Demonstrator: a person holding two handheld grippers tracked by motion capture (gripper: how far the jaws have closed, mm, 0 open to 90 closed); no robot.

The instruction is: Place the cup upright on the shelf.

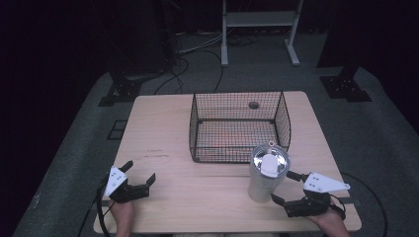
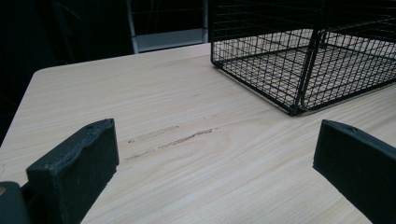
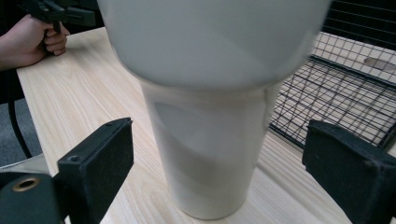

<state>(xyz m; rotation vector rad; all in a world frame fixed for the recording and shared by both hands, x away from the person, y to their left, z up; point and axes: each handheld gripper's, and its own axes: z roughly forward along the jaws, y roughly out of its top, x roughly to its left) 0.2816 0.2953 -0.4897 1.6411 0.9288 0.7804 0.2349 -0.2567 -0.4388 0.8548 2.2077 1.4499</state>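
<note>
Right hand-held gripper released, jaws straddling white cup on bench; approach step. Next: clench, likely lift toward wire basket. Left hand-held gripper released, idle.

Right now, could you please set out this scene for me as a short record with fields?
Surface: wooden table
Tumbler: white tumbler with a lid, upright, in front of the basket
Basket: black wire basket, nothing inside that I can make out
Right gripper: right gripper open, jaws either side of the tumbler's lower part, not touching
Left gripper: left gripper open, near the table's front left, holding nothing
</note>
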